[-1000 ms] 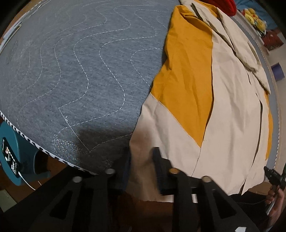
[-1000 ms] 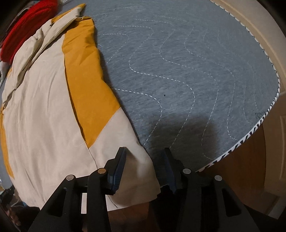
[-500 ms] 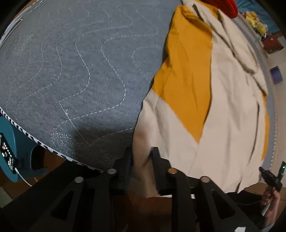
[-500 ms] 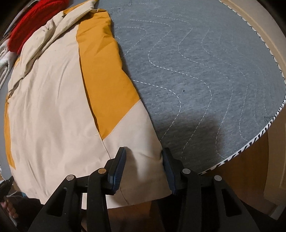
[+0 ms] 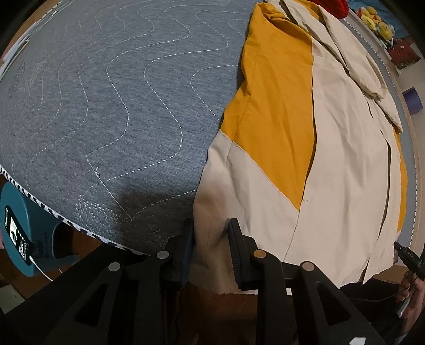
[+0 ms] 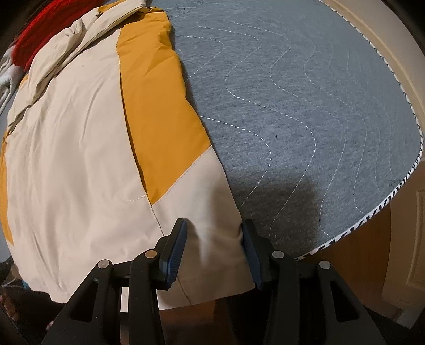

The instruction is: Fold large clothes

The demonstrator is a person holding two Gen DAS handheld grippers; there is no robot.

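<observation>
Garment: a cream-and-mustard jacket lies flat on the grey quilted mattress, its near hem hanging over the edge.
Left gripper: jaws parted, straddling the hem's left corner.
Right gripper: jaws spread wide around the hem's right corner.
Far end: red fabric beside the collar.

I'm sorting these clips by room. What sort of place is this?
Most likely a bedroom at home. The jacket lies on a grey quilted mattress, plush toys sit beyond its far edge, and a cream panelled door stands beside it.
</observation>
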